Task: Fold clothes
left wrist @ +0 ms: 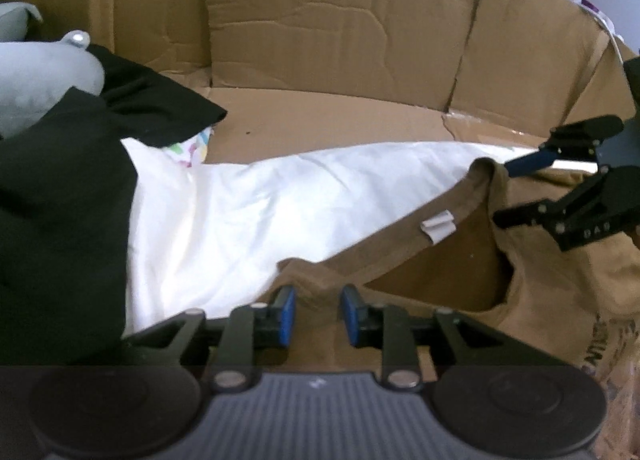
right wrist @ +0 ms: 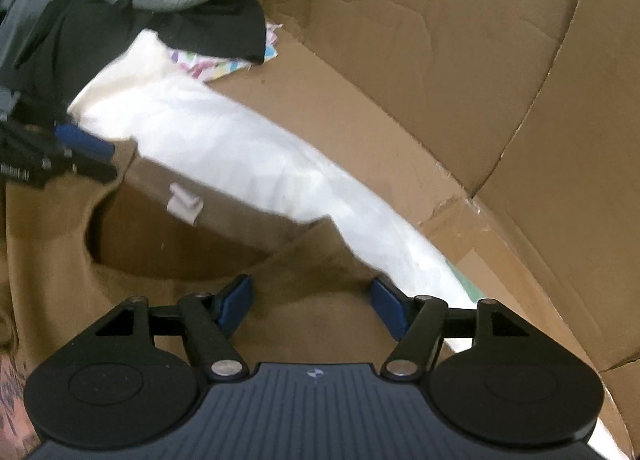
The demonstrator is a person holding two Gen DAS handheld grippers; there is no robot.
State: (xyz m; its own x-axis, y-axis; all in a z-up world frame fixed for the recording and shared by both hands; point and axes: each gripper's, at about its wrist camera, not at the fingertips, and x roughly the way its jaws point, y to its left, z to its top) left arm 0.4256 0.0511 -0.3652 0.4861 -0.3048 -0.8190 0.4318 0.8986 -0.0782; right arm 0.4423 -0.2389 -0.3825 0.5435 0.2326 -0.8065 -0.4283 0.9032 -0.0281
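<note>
Left wrist view: tan T-shirt [left wrist: 540,268] at 12 to 3 o'clock of left gripper [left wrist: 318,314], neckline running toward 2 o'clock across white sheet [left wrist: 240,211]; jaws parted, shoulder cloth between, not pinched. Right gripper [left wrist: 516,191] at 2 o'clock, open by collar.

Right wrist view: right gripper [right wrist: 312,308] wide open over tan shoulder; collar label [right wrist: 184,203] at 10 o'clock. Shirt lies flat, wrinkled, neck hole open, print at edge.

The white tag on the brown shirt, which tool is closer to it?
Probably the right tool, though it's close. It sits just beside the tag, at the collar's far end. The left tool is further down the shirt, at the collar's near end.
</note>
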